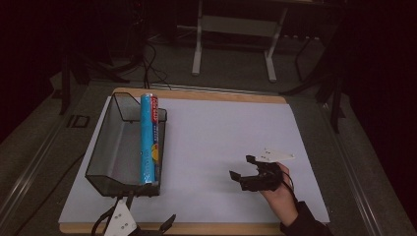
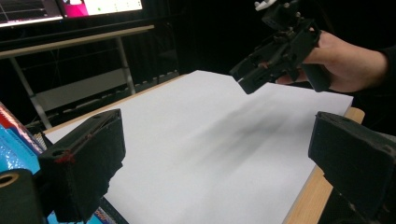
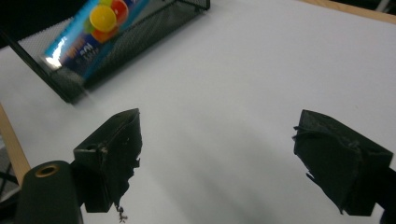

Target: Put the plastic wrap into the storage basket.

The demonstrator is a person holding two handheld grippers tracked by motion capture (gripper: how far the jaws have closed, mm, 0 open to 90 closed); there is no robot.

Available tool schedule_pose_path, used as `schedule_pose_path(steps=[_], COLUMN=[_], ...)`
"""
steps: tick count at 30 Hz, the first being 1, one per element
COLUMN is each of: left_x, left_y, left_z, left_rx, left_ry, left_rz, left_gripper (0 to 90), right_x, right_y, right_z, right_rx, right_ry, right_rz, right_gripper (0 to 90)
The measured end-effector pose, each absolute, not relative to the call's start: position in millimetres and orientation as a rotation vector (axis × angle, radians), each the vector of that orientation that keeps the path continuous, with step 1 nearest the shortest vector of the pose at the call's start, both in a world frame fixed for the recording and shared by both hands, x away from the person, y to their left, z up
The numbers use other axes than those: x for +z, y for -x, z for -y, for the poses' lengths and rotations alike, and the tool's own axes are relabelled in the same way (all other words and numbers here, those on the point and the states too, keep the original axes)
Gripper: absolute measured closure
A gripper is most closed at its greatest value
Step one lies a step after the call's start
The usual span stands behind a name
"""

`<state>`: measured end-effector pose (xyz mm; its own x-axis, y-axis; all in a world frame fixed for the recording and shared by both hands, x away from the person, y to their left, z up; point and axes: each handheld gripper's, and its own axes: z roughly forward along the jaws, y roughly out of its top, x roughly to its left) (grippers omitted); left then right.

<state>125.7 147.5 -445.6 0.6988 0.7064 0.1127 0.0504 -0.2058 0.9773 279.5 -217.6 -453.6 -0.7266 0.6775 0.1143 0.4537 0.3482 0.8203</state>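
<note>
Tube [image 1: 149,140] lies in the basket [image 1: 105,147], along its right wall, far end propped on the basket's far rim, near end down at the near right corner. Blue wrap, red band at the far end, fruit print near the middle. In the right gripper view the tube [image 3: 88,32] shows through the mesh [image 3: 140,39], fruit print up.

Worktop [image 1: 221,142]: white sheet over a wooden board, wood strip showing along the far and near edges. Basket sits at the left side of the worktop, long axis running near to far, black wire mesh, open top, holding just the tube.

Room is dark. Grey carpet floor around the board, cables [image 1: 152,69] on the floor beyond the far edge, a light-framed desk [image 1: 236,44] farther back. Left gripper view has lit screens [image 2: 70,7] above a desk at the top left.

Right gripper [image 1: 245,167] is over the right part of the worktop toward the near edge, held in a hand [image 1: 280,194] with a dark sleeve, jaws pointing left toward the basket, well apart from it. Jaws stand wide, nothing between them, bare white sheet under them. Same gripper [image 2: 254,77] shows in the left gripper view, raised off the sheet.

Left gripper [image 1: 147,226] is at the near edge, left of centre, just in front of the basket's near end. Jaws spread wide, nothing held.
</note>
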Motion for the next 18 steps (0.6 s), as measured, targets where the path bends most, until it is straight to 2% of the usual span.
schedule_pose_path(steps=[8,18], left_x=[-444,-443], left_y=[-123,-122], left_z=[-149,-150], left_rx=[0.68,0.68], left_ry=[-1.682,-1.675], left_rz=[-0.615,-0.614], left_gripper=[4.5,4.5], right_x=[-473,-473], right_y=[-277,-275], right_z=[217,212], right_rx=[1.274,1.297], right_ry=[-0.985,-0.931], right_rz=[-2.413,-2.395], right_gripper=[15.1,15.2])
